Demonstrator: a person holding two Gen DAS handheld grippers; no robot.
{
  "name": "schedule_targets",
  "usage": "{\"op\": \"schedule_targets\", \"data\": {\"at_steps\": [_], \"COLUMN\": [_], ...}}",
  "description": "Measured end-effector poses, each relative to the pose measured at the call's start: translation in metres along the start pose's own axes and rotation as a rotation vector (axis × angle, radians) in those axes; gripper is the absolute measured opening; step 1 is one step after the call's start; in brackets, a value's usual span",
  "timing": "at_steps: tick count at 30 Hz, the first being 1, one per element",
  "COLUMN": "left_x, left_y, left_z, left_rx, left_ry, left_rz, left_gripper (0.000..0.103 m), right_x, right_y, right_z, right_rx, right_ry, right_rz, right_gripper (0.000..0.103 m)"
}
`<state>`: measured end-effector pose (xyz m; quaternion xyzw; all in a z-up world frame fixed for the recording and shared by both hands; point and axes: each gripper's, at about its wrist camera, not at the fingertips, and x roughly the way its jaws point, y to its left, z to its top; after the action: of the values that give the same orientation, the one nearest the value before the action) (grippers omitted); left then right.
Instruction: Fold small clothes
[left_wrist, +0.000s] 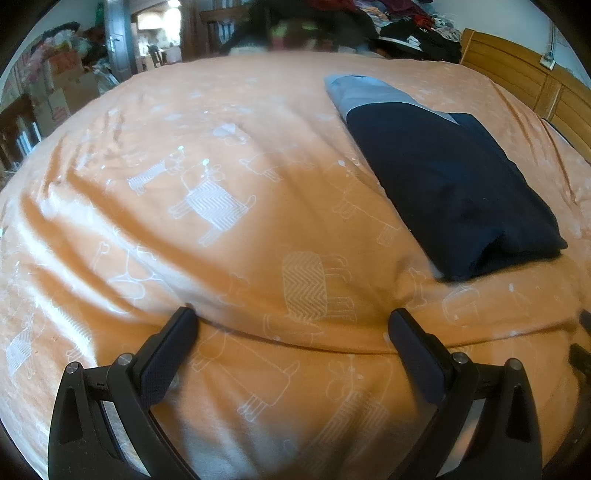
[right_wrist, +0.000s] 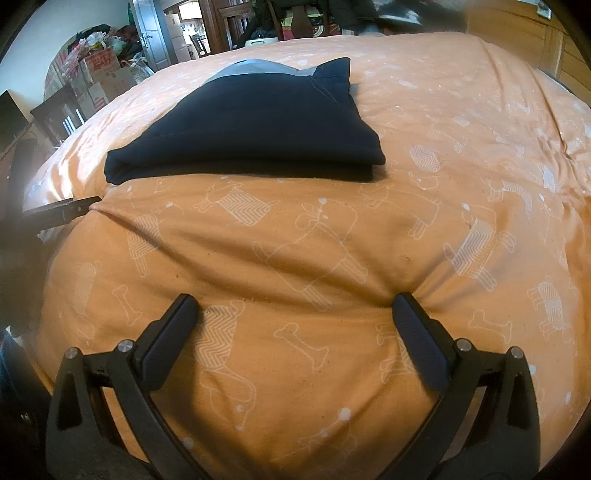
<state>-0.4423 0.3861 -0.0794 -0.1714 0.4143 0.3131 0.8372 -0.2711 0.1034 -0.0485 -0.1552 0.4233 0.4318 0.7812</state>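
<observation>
Left wrist view: your left hand-held gripper (left_wrist: 291, 325) is released and holds nothing, resting low over the orange bed cover (left_wrist: 229, 229). Your right hand-held gripper (right_wrist: 295, 310) is likewise released and empty. The folded navy garment (right_wrist: 251, 129) lies flat ahead on the bed, compact, grey panel at its far end, apparently finished.

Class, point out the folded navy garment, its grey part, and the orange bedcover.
Folded navy garment (right_wrist: 251, 122): right wrist view, middle of top layer.
Grey part (left_wrist: 369, 94): left wrist view, far end.
Orange bedcover (right_wrist: 295, 229): right wrist view, bare patch.
</observation>
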Motion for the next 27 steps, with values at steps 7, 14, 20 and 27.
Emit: {"op": "schedule_targets", "data": {"at_steps": [7,14,20,27], "left_x": [-0.0008,-0.0013,-0.0005,-0.0004], "left_y": [0.0006,-0.0024,-0.0028,-0.0024], "left_z": [-0.0006,-0.0021,-0.0020,-0.0019], "left_rx": [0.022,0.037,0.038,0.036], "left_ry": [0.004,0.002,0.004,0.003], "left_rz": [-0.004,0.011,0.011,0.010], "left_gripper": [0.103,0.103,0.103,0.103], "right_x": [0.0000,0.0004,0.0004,0.0003], "right_y": [0.0019,0.0012,0.0012,0.0011], "right_z": [0.0000,0.0007,0.0008,0.0008], "right_rx": [-0.007,-0.006,-0.006,-0.007], "right_ry": [-0.001,-0.001,-0.001,-0.001], "right_rz": [-0.004,-0.005,-0.005,-0.006], "right_gripper": [0.103,0.103,0.103,0.103]}}
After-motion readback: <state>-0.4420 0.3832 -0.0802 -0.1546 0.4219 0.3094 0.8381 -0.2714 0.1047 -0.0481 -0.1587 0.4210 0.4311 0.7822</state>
